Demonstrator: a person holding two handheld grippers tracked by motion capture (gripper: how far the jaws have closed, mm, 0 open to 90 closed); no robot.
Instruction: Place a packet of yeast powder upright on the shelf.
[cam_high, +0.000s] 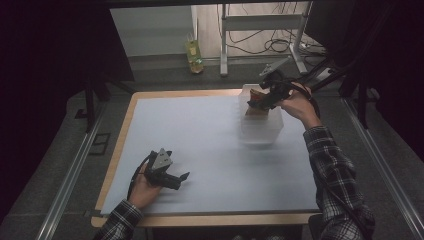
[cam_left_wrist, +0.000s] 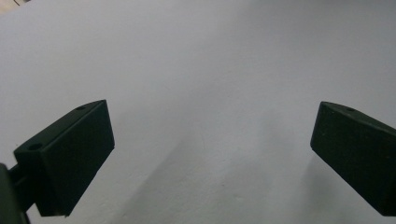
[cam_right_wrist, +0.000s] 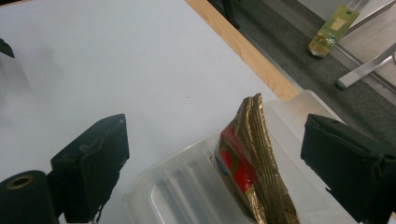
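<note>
Your left hand (cam_high: 142, 191): it rests low on the near left part of the white sheet covering the wooden table (cam_high: 200, 150); your checked sleeve is cut off by the bottom edge of the high view.
Left gripper (cam_high: 179, 180): it lies close over the sheet with the grey three-cornered plate on top. In the left gripper view its two black jaws stand wide apart, with only bare white surface between them; the right jaw is cut by the frame edge.
Clear plastic ribbed container (cam_high: 260, 127): it stands on the far right part of the sheet, near the far wooden edge. In the right gripper view its near side runs out of the frame.
Gold foil packet with a red and blue label (cam_right_wrist: 252, 163): it stands tilted inside the clear container, its top corner pointing up. The print on the label is too blurred to read, and its lower end is cut off.
Right gripper (cam_high: 261, 100): your right hand (cam_high: 295, 106) holds it over the container. Its jaws are spread on both sides of the packet and do not touch it.
Floor beyond the table: a small yellow-green packet (cam_high: 194, 54) lies there, with details hard to make out, beside metal frame legs (cam_high: 224, 45) and cables.
</note>
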